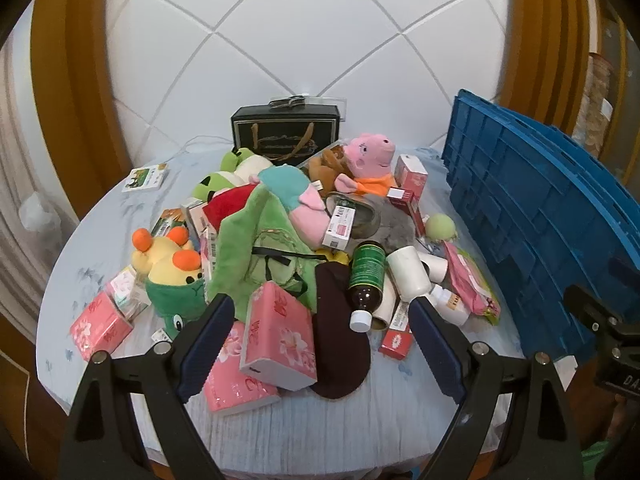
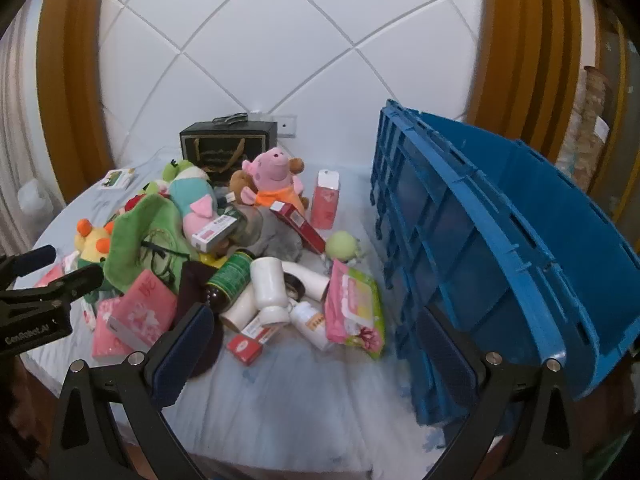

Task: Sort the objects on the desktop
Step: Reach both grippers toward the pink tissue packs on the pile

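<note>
We hold both tongs spread wide and empty above the near edge of the worktop (image 1: pixel 280 432). The left tongs (image 1: pixel 318 344) frame a pink tissue pack (image 1: pixel 280 336) at lower centre of the left wrist view, just ahead of the tips, its long axis running away and slightly left. The right tongs (image 2: pixel 312 356) face bare cloth; the pile sits to their upper left, the blue crate (image 2: pixel 500 248) at right. We judge the left hand nearer the pack.
</note>
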Motion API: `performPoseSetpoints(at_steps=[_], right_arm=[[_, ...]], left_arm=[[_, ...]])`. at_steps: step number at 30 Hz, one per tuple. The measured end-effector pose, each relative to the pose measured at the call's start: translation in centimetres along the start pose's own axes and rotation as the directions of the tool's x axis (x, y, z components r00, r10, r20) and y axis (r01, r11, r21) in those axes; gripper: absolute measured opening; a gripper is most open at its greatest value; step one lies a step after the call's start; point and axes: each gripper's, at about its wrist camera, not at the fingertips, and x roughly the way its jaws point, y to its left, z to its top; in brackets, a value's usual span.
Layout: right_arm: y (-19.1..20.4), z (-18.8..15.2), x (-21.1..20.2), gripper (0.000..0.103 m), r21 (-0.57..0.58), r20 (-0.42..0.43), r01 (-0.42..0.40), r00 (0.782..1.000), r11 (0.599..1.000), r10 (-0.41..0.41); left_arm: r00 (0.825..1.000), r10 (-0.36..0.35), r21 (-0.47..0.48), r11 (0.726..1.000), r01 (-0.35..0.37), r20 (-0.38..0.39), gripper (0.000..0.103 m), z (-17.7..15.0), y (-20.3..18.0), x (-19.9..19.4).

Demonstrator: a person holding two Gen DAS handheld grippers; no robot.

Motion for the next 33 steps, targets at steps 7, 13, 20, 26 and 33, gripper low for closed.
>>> performPoseSetpoints(at_steps=[7, 13, 20, 26, 33], right_arm=[[-0.2, 0.4, 1.8, 0.103, -0.021, -0.03, -0.054, 0.998, 0.998, 0.054], [-0.3, 0.3, 4.7, 0.103, -0.035, -0.088, -0.148, 0.986, 0.988, 0.144], [0.0, -1.6, 10.1, 0.103, -0.013, -0.222, -0.198, 0.956, 0.98, 0.19], [1.1, -3.6, 13.8, 0.103, -0.011, -0.326, -0.231, 0.921, 0.973, 0.215], [4.6, -3.6, 14.9, 0.103, -0.048, -0.362, -0.274, 0.901, 0.96, 0.239]], left_arm=[[0.998, 0.048, -0.079, 0.996, -0.05, -0.034, 0.089, -0.7, 2.2, 1.5], [0.986, 0.134, -0.153, 0.977, -0.148, -0.102, 0.089, -2.7, 6.0, 3.7], [0.944, 0.227, -0.173, 0.947, -0.272, -0.242, 0.089, -6.9, 10.7, 7.2], [0.919, 0.222, -0.164, 0.944, -0.286, -0.325, 0.089, -9.2, 12.4, 10.1], [0.908, 0.152, -0.122, 0.969, -0.215, -0.389, 0.089, -10.1, 11.1, 14.5]])
